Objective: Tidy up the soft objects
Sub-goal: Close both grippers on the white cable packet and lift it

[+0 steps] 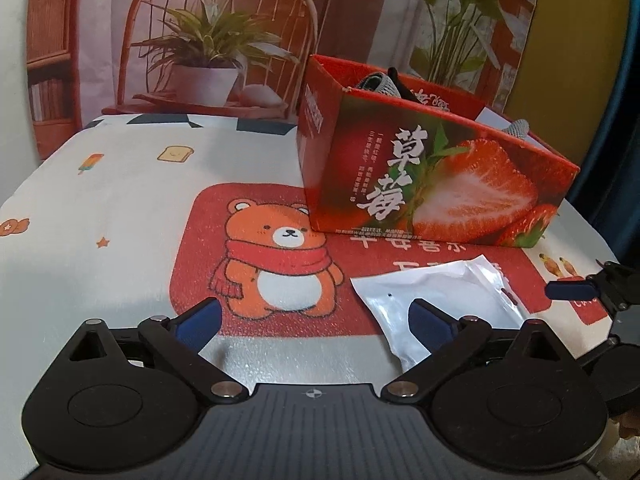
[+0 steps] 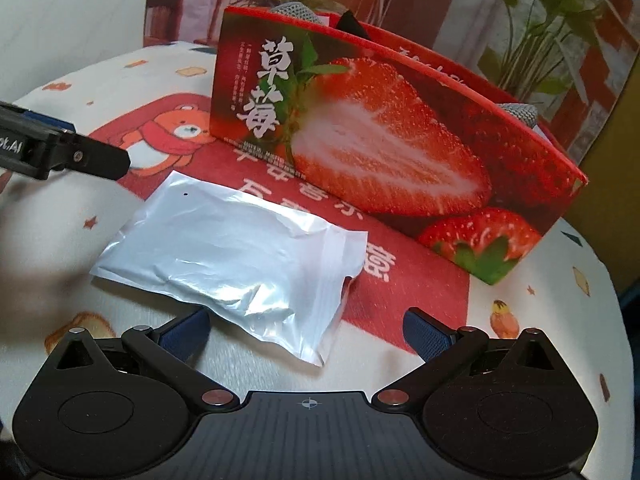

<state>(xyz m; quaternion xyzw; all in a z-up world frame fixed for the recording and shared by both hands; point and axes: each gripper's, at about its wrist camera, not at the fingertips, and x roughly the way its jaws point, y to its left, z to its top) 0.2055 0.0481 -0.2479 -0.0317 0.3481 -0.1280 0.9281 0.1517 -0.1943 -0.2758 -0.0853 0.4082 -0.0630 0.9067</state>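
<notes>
A cartoon bear tablecloth (image 1: 120,200) covers the table before a printed plant backdrop (image 1: 208,40). The white pouch (image 2: 236,252) lies flat near the strawberry box (image 2: 380,140); the left gripper (image 1: 314,316) and right gripper (image 2: 308,330) hover low, jaws spread, empty.

Bear-print tablecloth (image 1: 120,216), plant backdrop (image 1: 208,40)

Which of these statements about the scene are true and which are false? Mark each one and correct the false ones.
1. The white plastic pouch lies on the cloth in front of the strawberry box. True.
2. The right gripper is shut on the pouch. False: its jaws stand open and hold nothing.
3. Grey fabric shows above the box's rim. True.
4. The left gripper holds the box. False: it is open and holds nothing.
5. The bear print wears a blue scarf. False: red.
</notes>
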